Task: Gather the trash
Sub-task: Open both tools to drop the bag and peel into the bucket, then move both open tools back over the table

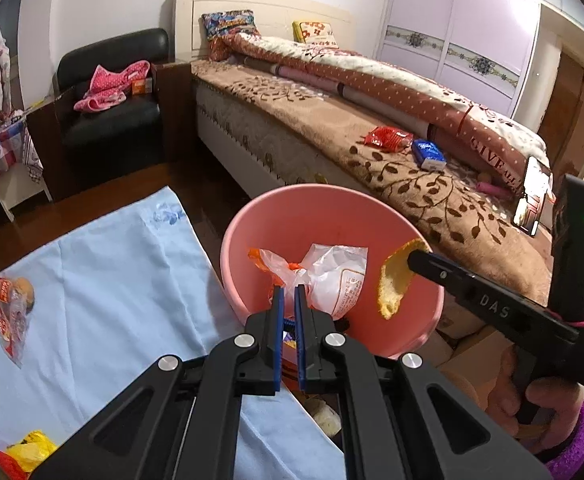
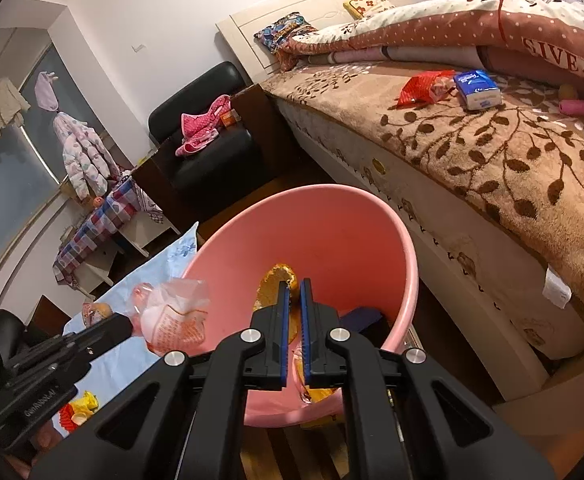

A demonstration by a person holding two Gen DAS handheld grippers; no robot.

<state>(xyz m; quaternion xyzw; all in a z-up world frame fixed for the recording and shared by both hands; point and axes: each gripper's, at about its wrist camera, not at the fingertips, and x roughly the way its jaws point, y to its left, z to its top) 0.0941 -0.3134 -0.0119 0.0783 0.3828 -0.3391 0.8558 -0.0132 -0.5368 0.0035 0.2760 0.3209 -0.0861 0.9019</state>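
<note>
A pink bucket (image 1: 292, 220) (image 2: 331, 232) stands on the floor beside the bed. My left gripper (image 1: 289, 291) (image 2: 126, 326) is shut on a crumpled clear plastic wrapper with orange print (image 1: 331, 276) (image 2: 172, 320), held over the bucket's near-left rim. From the right, my right gripper (image 2: 295, 285) (image 1: 411, 258) reaches over the bucket's mouth, shut on a curled piece of orange peel (image 1: 391, 284) (image 2: 274, 280). Some trash (image 2: 315, 392) lies at the bottom of the bucket.
A light blue cloth (image 1: 100, 272) on the floor left of the bucket holds a bagged bun (image 1: 12, 304) and a yellow wrapper (image 1: 32, 446). On the bed (image 1: 331, 120) lie a red snack bag (image 1: 387, 138) and a blue tissue pack (image 1: 427, 154). A black armchair (image 1: 112, 112) stands behind.
</note>
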